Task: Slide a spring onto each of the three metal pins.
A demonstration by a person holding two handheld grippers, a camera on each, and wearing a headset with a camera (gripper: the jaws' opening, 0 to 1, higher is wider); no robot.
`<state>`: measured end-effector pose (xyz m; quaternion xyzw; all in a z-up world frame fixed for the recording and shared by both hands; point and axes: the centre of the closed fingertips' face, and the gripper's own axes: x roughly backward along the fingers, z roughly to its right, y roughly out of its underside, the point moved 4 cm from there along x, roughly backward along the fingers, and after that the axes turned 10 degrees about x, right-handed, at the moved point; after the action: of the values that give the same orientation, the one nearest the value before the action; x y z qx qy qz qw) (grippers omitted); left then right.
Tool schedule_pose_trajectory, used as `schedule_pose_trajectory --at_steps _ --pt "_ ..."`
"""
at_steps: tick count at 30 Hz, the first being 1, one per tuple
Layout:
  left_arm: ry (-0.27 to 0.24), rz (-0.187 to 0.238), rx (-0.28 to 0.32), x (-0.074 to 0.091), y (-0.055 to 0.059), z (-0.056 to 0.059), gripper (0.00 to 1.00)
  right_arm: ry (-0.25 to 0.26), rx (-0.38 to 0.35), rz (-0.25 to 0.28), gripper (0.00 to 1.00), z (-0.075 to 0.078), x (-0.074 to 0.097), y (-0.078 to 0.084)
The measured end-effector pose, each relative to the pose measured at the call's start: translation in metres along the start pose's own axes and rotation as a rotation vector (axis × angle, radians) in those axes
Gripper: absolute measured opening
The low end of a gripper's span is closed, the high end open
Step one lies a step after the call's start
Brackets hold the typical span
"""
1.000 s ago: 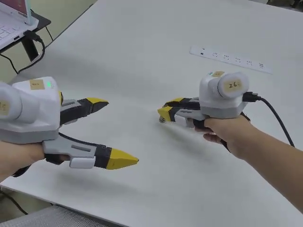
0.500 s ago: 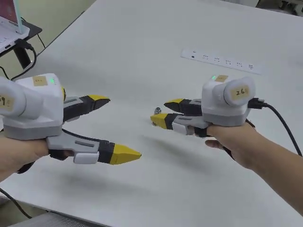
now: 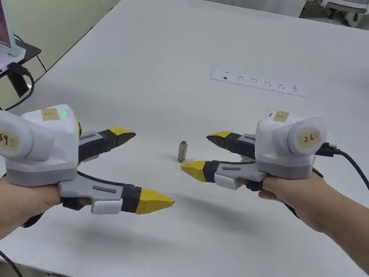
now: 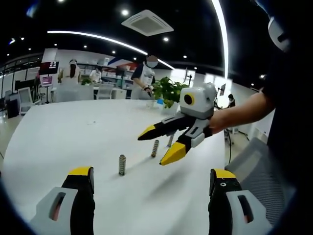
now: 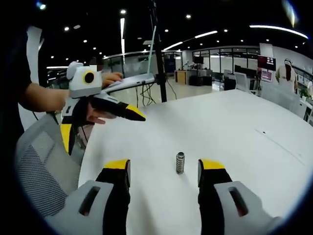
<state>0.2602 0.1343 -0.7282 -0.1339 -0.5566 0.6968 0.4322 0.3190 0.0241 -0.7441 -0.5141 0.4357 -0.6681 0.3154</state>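
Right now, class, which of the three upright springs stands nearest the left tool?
The lone spring on the left in the left gripper view, closest to the left tool; the middle spring and far spring stand together farther back.

"26" on label (image 3: pixel 309 137) of right claw (image 3: pixel 199 152)
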Motion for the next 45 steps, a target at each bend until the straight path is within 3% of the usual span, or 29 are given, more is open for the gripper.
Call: schedule_pose_trajectory --at_steps 13,22,30,45 --pt "0.026 -0.015 -0.012 -0.007 0.0 0.011 0.97 0.06 -0.036 0.03 0.73 -0.004 0.034 0.014" --pt "0.035 -0.024 -0.031 -0.011 0.001 0.016 0.98 0.085 -0.036 0.05 0.97 -0.016 0.054 0.021" --pt "0.045 -0.025 -0.038 -0.012 0.0 0.02 0.98 0.163 -0.094 0.073 0.99 -0.005 0.077 0.028" --pt "0.03 -0.021 -0.038 -0.009 0.004 0.02 0.98 0.255 -0.161 0.1 0.99 -0.006 0.126 0.049"
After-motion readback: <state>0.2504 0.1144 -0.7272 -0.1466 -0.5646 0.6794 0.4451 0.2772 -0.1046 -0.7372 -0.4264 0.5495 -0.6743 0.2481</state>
